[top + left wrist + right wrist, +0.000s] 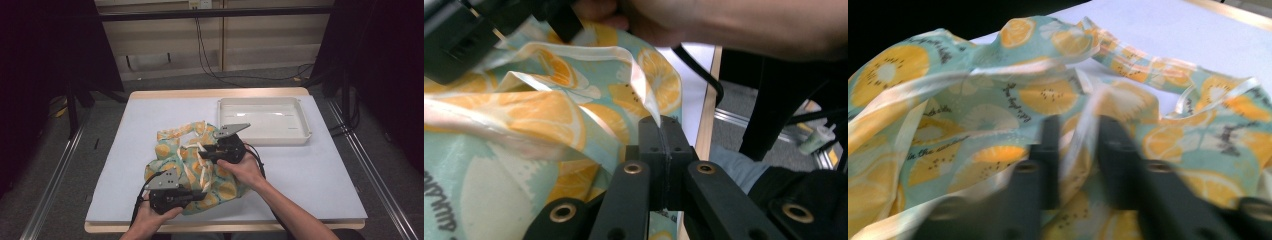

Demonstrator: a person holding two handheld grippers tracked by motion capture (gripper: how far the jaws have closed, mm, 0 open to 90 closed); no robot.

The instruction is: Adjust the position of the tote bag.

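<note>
A light green cloth (176, 147) printed with orange slices lies crumpled on the white table (310, 175), left of centre. My left gripper (200, 195) is at the cloth's near edge. In the left gripper view its jaws (663, 122) are pressed together on a fold of the cloth (524, 110). My right gripper (202, 155) lies over the cloth's middle and points left. In the blurred right gripper view a pale band of the cloth (1048, 95) fills the narrow gap between its jaws (1078, 130).
A shallow white tray (305, 135) stands at the back right of the table. Bare tabletop lies to the right of the cloth and behind it. The table's wooden front edge (225, 227) runs just below the left hand.
</note>
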